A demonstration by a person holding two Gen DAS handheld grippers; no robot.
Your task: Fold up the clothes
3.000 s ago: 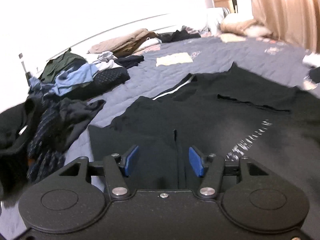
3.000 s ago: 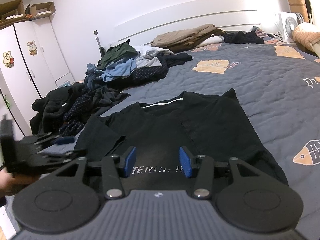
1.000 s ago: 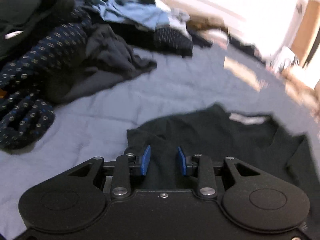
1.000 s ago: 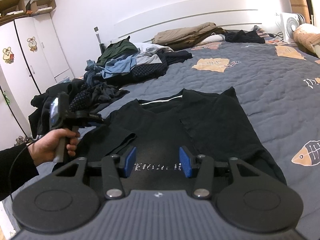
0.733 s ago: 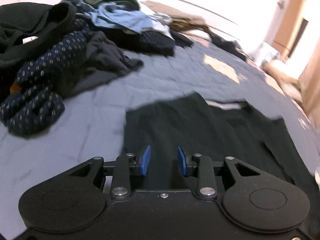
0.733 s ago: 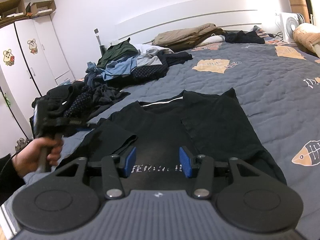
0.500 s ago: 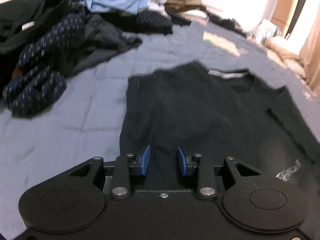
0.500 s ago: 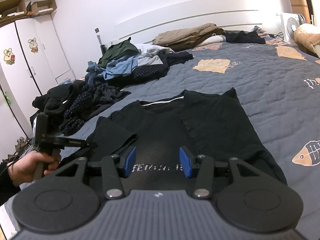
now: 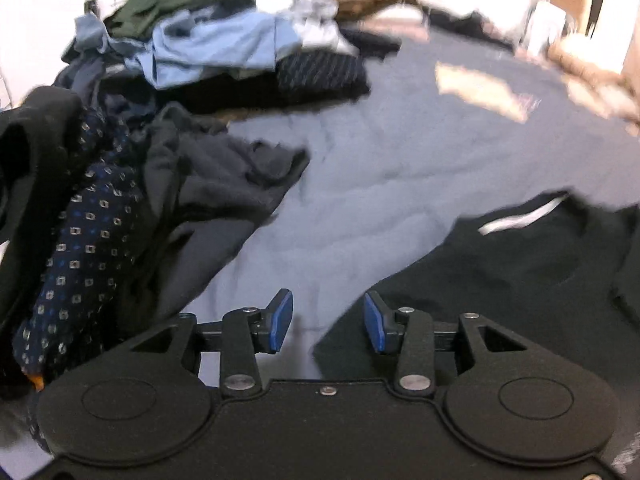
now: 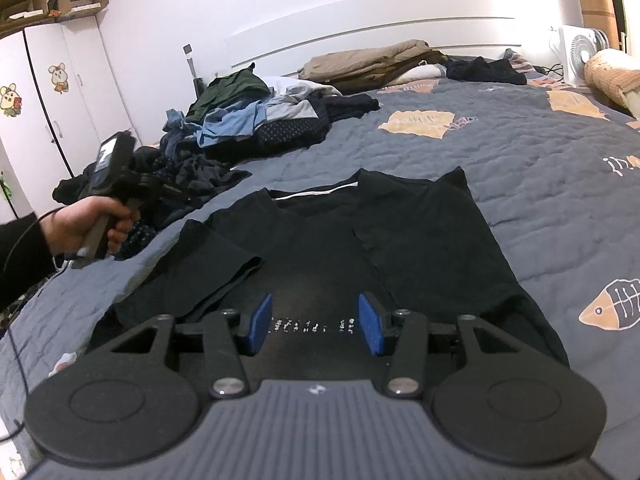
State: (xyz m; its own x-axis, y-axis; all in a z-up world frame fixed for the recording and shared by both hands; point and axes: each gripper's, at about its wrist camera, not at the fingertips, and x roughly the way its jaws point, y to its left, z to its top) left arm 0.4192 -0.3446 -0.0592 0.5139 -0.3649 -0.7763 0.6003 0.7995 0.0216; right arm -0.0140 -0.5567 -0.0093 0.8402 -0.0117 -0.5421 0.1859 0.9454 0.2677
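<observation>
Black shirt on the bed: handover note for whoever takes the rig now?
Left claw: opening, nothing between the pads, off the left edge of the black shirt.
Right claw: open, empty, over the shirt's hem.
The shirt lies flat on the quilt, both sides folded in.
Left: fold it up from the hem, then start on the heap of clothes.

A matt black cloth T-shirt (image 10: 360, 240) lies on a quilted, stitch-puckered grey bedspread (image 10: 540, 168), while at ten o'clock soft rumpled fabrics form a clothes pile (image 10: 256, 120), and the right gripper (image 10: 314, 324) shows matt black plastic with blue rubbery pads (image 10: 370, 330).
</observation>
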